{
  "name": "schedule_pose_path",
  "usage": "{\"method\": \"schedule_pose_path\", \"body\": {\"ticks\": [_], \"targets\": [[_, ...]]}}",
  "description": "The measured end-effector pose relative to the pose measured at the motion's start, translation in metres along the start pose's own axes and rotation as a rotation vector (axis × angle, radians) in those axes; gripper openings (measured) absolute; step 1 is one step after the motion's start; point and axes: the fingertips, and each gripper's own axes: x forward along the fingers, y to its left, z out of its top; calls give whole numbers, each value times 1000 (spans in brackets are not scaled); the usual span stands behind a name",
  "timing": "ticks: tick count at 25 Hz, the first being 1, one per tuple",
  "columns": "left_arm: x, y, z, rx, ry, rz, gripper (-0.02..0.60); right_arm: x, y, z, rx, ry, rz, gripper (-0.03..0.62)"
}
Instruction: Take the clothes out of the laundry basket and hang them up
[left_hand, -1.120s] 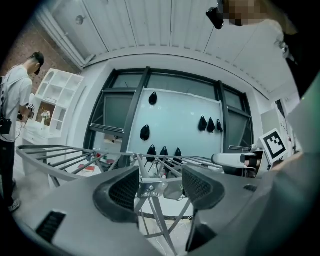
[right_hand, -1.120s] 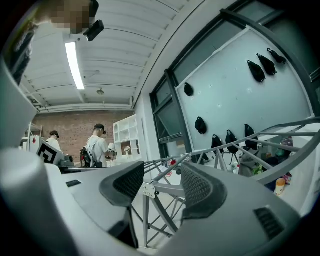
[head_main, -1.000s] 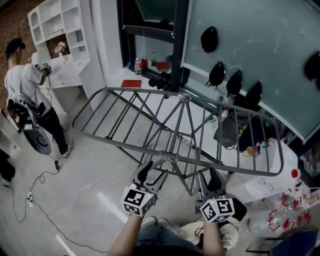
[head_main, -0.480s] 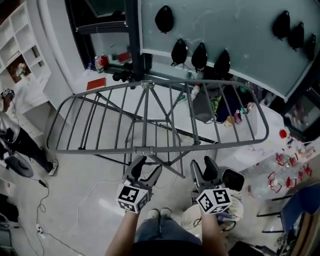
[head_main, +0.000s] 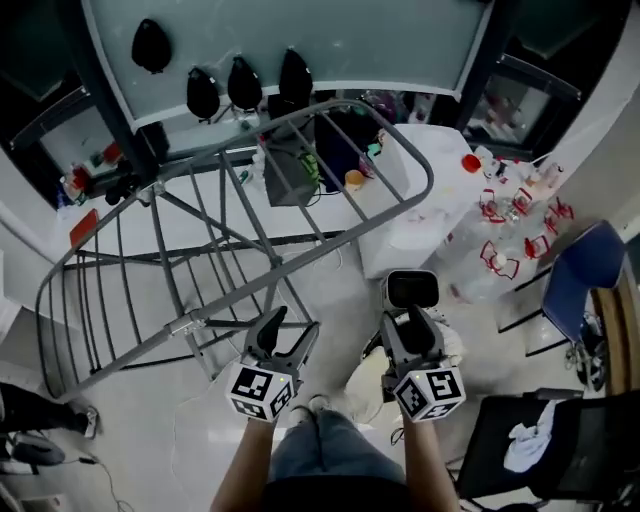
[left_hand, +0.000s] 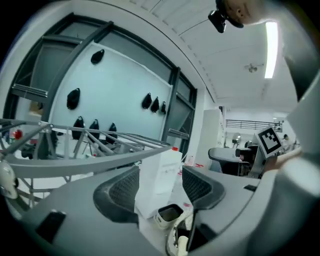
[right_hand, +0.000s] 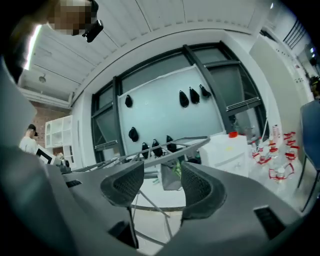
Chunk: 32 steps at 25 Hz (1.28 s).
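A grey metal drying rack (head_main: 180, 325) stands bare, stretching from the left to the upper middle of the head view. My left gripper (head_main: 292, 325) is open and empty just beside the rack's near rail. The right gripper (head_main: 410, 318) is open too, above a pale container with a dark opening (head_main: 412, 290) on the floor. A cream heap (head_main: 365, 378) lies beside it; I cannot tell what it is. In the left gripper view the open left gripper (left_hand: 160, 172) frames the rack rail (left_hand: 75, 160) and that container (left_hand: 169, 215). The right gripper view looks between the open right gripper (right_hand: 162, 172) at the rack (right_hand: 170, 150).
A white table (head_main: 420, 225) with bottles and a red-capped jug stands behind the rack. Red-and-white items (head_main: 505, 215) lie at the right. A blue chair (head_main: 565, 285) and a black chair with a white cloth (head_main: 530, 440) stand right. Dark objects (head_main: 240, 80) hang on the glass wall.
The head view has swung to the right, so the rack now sits at the left and the chairs have come into view. Both grippers stay open and empty in front of me.
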Motion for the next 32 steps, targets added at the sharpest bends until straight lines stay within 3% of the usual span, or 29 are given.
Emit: {"method": "schedule_pose_path", "body": {"ticks": [6, 10, 17, 21, 24, 32], "targets": [[68, -87, -38, 14, 94, -244, 264, -86, -97, -20, 72, -18, -295, 216], [96, -129, -59, 22, 145, -344, 264, -126, -139, -35, 100, -25, -404, 216], [125, -177, -98, 52, 235, -467, 264, -165, -171, -62, 155, -8, -523, 216], [130, -197, -145, 115, 329, -537, 264, -173, -183, -101, 185, 40, -544, 216], [132, -203, -178, 110, 384, -563, 264, -177, -191, -135, 226, 93, -571, 216], [163, -228, -225, 120, 421, -633, 264, -182, -225, -185, 224, 139, -600, 216]]}}
